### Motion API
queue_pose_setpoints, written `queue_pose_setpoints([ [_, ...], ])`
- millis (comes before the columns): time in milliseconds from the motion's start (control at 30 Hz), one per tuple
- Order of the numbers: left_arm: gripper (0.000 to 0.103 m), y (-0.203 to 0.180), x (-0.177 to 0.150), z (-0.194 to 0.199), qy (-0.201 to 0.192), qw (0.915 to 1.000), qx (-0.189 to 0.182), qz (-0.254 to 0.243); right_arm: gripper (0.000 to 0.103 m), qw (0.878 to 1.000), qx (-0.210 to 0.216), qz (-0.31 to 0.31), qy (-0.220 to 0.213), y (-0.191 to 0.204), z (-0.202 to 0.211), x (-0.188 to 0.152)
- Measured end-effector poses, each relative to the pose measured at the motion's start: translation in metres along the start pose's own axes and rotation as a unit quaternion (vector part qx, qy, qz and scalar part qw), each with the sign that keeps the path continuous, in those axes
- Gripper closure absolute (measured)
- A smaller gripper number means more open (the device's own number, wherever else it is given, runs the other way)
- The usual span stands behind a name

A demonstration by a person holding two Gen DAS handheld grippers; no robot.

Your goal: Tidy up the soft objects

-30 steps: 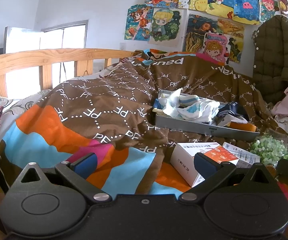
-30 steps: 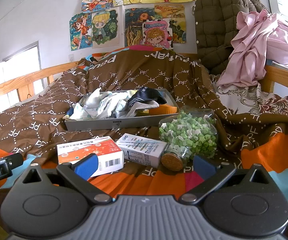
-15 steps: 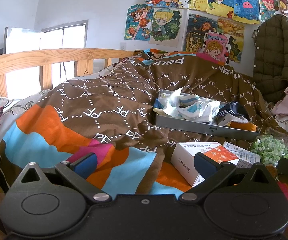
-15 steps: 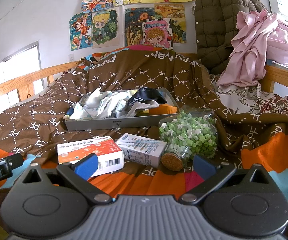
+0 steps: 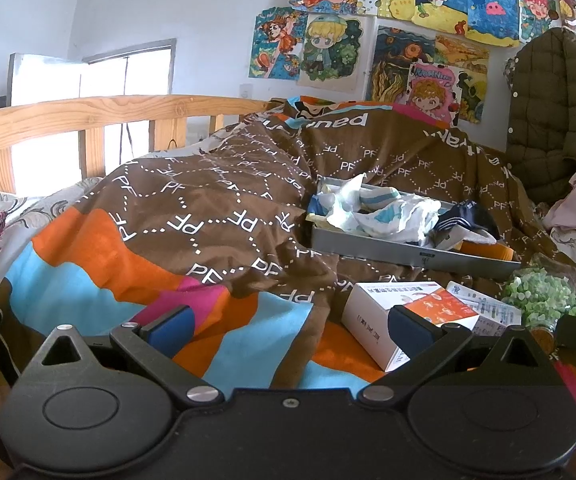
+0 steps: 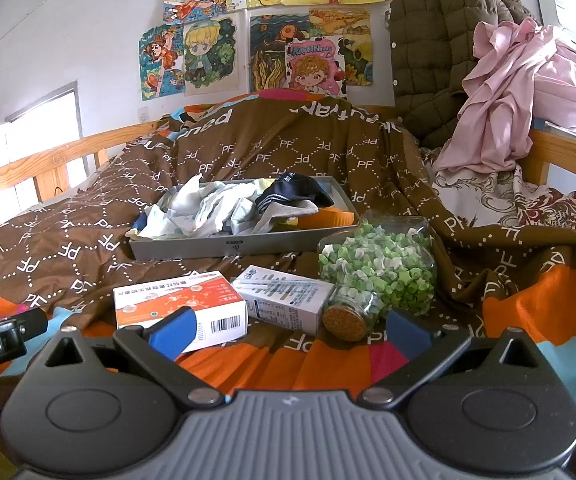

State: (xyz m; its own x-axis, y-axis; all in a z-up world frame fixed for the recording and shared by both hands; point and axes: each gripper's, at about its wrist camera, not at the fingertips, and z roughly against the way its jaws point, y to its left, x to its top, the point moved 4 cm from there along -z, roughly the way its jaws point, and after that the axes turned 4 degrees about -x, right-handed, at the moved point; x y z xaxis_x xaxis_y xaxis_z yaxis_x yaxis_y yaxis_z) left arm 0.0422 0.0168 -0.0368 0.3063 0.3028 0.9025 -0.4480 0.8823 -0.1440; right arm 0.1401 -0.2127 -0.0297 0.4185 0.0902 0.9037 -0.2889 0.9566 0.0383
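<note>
Tools hover low over a bed: the left tool (image 5: 290,326) and the right tool (image 6: 288,330) both stand with fingers spread wide and nothing between them, each aimed up the quilt (image 6: 283,152) toward the clutter; the left tool's tip also shows at the edge of the right view.

Just past the right tool's fingers lie hard goods in a row on the quilt: an orange box (image 6: 179,306); a white box (image 6: 283,298) touching it; a corked jar (image 6: 380,268) on its side, full of green paper stars, its cork toward the camera; these likely sit nearest because they need no sorting, or were set aside.

Behind them sits a grey tray (image 6: 243,246), its low wall holding the soft things: a loose heap of pale cloths (image 6: 207,210) and a navy cloth (image 6: 292,194) draped over it, none folded; an orange item (image 6: 328,218) fills the tray's right end. The soft pieces thus lie gathered in the tray, yet tumbled; that fits either a pile awaiting order or one just collected.

A brown coat (image 6: 440,52) and a pink garment (image 6: 528,92) hang at the headboard, well apart from the tray.
</note>
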Motion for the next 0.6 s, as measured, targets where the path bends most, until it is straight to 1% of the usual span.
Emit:
queue_pose_setpoints([
  [600, 0.001, 0.0006, -0.0025, -0.0015, 0.004, 1.0, 0.001, -0.001, 0.0, 1.0, 0.003, 0.003, 0.007, 0.0006, -0.0028, -0.0048],
])
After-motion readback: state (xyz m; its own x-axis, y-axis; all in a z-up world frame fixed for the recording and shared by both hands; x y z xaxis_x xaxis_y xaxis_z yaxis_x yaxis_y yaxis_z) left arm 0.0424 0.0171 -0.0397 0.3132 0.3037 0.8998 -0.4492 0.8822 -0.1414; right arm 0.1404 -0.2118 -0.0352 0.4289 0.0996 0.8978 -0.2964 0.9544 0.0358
